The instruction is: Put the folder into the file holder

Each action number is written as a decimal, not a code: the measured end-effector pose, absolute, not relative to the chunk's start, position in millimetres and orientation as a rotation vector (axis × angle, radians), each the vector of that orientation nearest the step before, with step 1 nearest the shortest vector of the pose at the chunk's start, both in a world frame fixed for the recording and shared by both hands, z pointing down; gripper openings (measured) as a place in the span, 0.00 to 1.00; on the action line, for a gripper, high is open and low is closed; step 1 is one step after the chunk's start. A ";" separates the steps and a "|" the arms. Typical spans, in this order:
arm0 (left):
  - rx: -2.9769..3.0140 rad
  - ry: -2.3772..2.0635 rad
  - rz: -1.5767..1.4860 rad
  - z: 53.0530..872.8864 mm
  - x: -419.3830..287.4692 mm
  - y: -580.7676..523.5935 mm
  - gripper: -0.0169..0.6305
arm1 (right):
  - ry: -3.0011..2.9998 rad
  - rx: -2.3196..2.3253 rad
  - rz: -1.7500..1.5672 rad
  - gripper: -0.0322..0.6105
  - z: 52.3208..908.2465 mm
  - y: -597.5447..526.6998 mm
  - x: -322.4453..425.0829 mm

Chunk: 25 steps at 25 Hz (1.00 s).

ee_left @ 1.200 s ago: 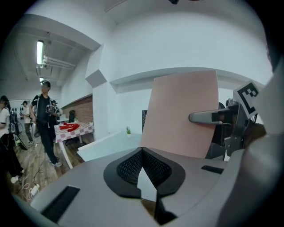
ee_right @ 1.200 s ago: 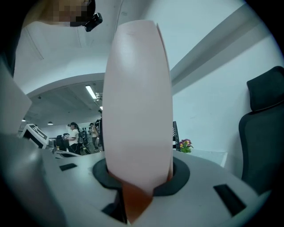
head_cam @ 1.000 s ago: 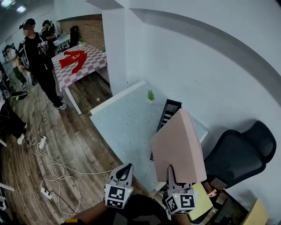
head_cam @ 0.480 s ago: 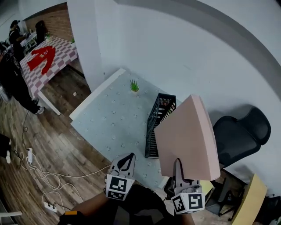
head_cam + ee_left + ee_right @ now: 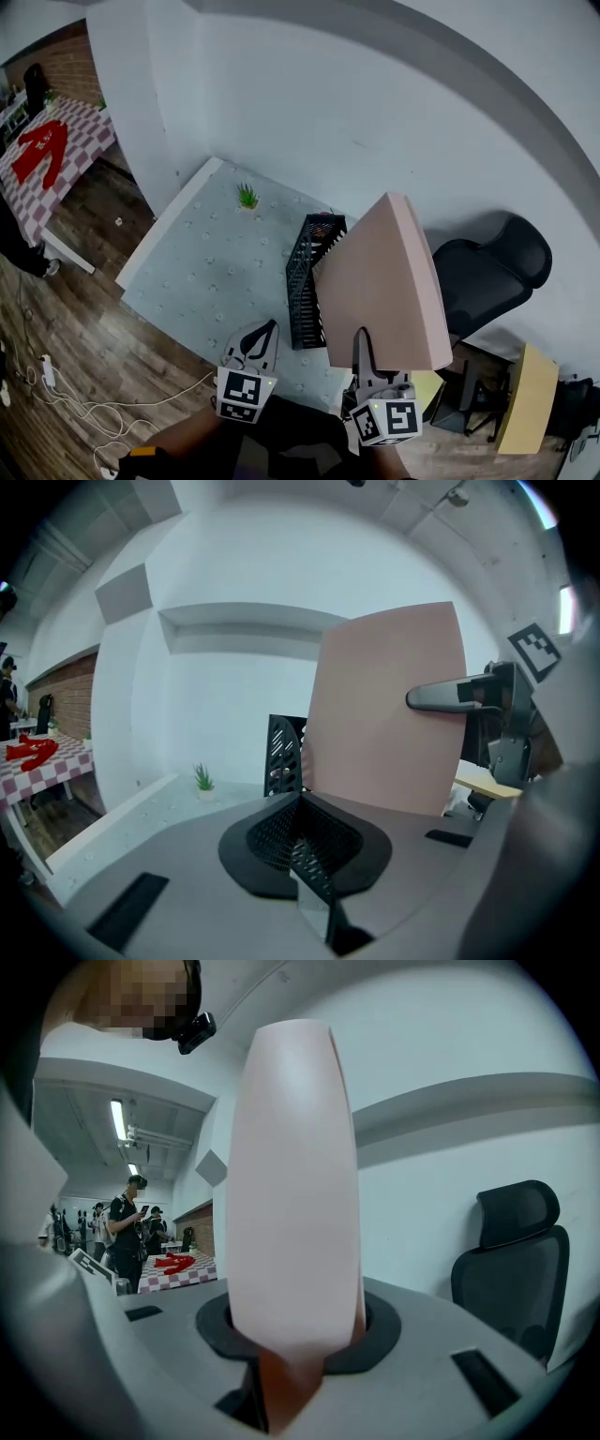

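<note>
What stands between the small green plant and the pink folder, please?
The black file holder stands between the plant and the folder; both the head view and the left gripper view show it.

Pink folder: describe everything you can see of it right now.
The pink folder is a plain, pale, closed slab with broad flat faces and a narrow edge, matte like card or plastic. It stands upright in the air, clamped at its lower edge by the right hand-held gripper, just right of the black file holder, not yet in it. Nothing else visibly touches it.
</note>
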<state>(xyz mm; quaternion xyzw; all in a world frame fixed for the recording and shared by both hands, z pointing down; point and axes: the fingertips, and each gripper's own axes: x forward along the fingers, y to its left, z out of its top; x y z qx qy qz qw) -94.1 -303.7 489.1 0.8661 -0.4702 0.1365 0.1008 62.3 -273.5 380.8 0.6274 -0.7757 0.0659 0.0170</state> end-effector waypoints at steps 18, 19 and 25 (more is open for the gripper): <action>2.558 -1.323 0.530 516.2 -104.8 -341.9 0.04 | -2.401 2.027 0.228 0.26 421.2 -324.6 51.9; 2.556 -1.322 0.534 517.1 -105.5 -342.7 0.04 | -2.404 2.034 0.228 0.26 420.9 -326.0 51.3; 2.540 -1.302 0.548 523.2 -106.0 -343.3 0.04 | -2.403 2.058 0.205 0.26 420.1 -332.1 49.4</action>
